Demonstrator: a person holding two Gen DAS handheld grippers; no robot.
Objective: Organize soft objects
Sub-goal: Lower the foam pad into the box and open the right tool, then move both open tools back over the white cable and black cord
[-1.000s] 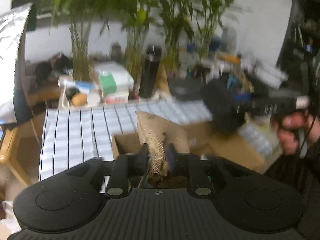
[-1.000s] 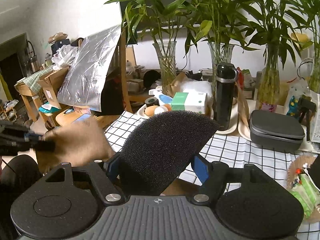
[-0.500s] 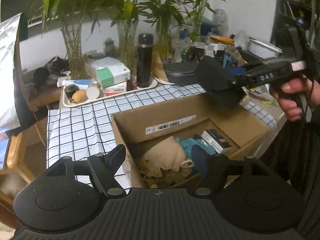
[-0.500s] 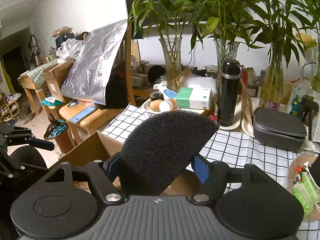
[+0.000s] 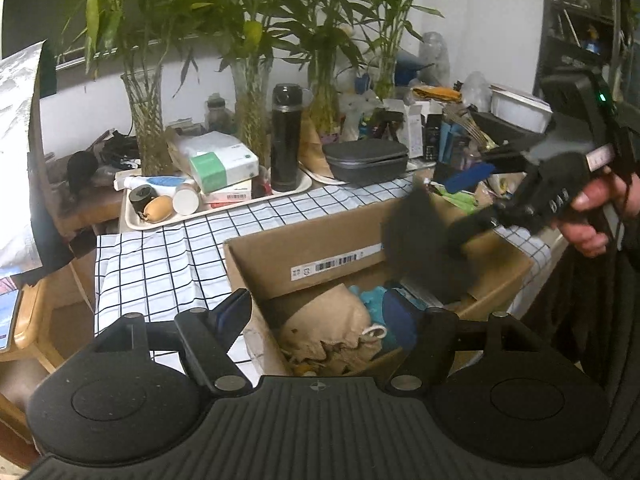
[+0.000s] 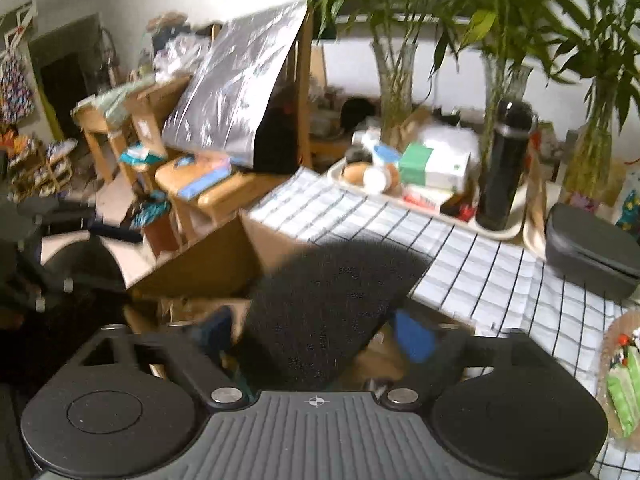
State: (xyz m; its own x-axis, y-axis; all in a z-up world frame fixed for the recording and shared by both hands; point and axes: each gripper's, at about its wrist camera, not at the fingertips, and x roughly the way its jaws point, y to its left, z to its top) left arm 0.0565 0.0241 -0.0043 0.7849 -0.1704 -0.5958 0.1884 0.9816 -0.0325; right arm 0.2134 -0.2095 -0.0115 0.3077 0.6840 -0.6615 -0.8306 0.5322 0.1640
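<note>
Far left on the counter (image 5: 160,264) with the checked cloth there's a tray (image 5: 208,216) holding a green-and-white box (image 5: 222,168) and a black flask (image 5: 286,136). Closer in, the left claw (image 5: 320,312) sits wide open with nothing in it, right over the cardboard box (image 5: 304,248). Down in that box there's a beige cloth bag (image 5: 328,328) next to something teal (image 5: 370,296). Over on the right, the right claw (image 6: 316,332) has the black sponge (image 6: 332,304) between its fingers, hanging over the box's right side. It's blurry there, and the blue pad on one side looks a bit off the foam, so can't tell if it's actually pinching it.
</note>
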